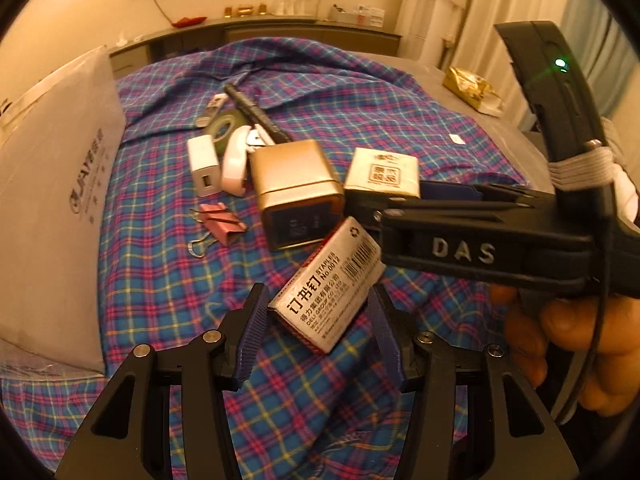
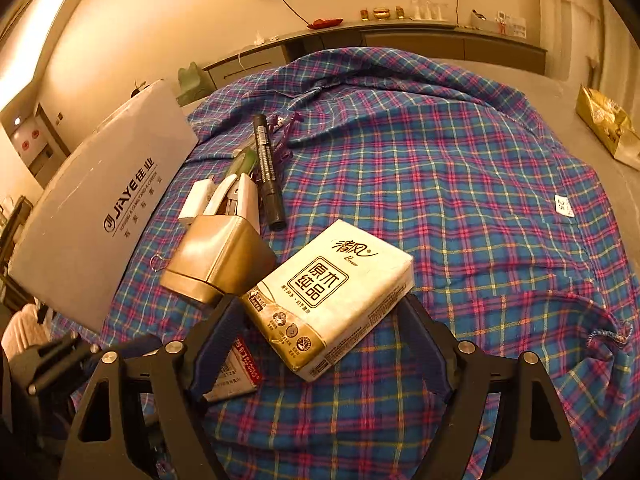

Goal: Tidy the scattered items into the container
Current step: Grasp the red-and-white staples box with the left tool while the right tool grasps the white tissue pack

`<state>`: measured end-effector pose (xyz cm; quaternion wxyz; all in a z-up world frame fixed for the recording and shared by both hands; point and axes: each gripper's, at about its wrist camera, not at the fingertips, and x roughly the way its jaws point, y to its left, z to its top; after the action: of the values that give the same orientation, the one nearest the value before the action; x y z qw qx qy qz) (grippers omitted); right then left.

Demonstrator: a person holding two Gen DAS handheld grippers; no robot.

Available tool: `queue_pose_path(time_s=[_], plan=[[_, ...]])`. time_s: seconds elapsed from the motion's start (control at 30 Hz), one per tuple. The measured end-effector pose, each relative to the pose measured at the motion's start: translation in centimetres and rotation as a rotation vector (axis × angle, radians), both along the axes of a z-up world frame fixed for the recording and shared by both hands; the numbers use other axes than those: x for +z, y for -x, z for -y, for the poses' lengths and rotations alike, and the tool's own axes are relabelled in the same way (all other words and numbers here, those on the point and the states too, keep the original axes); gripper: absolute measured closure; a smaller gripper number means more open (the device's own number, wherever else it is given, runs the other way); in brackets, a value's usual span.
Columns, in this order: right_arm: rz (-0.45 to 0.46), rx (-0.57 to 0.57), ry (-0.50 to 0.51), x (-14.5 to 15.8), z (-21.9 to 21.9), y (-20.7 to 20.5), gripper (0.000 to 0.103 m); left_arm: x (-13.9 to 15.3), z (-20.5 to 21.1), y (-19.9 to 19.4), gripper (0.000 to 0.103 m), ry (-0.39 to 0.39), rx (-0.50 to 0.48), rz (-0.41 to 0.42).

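The small silver cardboard staple box (image 1: 326, 286), light, stiff and likely slick, lay tilted on the plaid cloth (image 1: 160, 280), best pinched across its short sides. The left gripper (image 1: 316, 332) straddled it, half open, pads barely touching. The right gripper (image 2: 320, 344) flanked the soft white tissue pack (image 2: 330, 296), unclenched. The grey cardboard container (image 1: 52, 208) stood at far left.

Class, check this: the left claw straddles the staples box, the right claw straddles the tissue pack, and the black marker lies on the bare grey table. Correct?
Not quite. The black marker lies on the plaid cloth, as the right wrist view shows. The left claw does straddle the staples box, and the right claw the tissue pack.
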<state>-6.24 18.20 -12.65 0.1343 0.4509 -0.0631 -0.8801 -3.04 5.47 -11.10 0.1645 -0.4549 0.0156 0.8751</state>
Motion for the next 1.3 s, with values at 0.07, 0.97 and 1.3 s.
queue_pose_path(time_s=[0.07, 0.97, 1.3], plan=[[0.008, -0.007, 0.007, -0.1, -0.4, 0.1, 0.039, 0.1, -0.3, 0.0, 0.049, -0.024, -0.016, -0.004], [0.082, -0.004, -0.001, 0.2, 0.5, 7.3, 0.045, -0.7, -3.2, 1.8, 0.063, -0.102, -0.113, 0.019], [0.045, -0.067, 0.171, 1.8, -3.9, 6.0, 0.061, 1.2, -4.9, 0.9, 0.074, -0.103, -0.155, -0.014]])
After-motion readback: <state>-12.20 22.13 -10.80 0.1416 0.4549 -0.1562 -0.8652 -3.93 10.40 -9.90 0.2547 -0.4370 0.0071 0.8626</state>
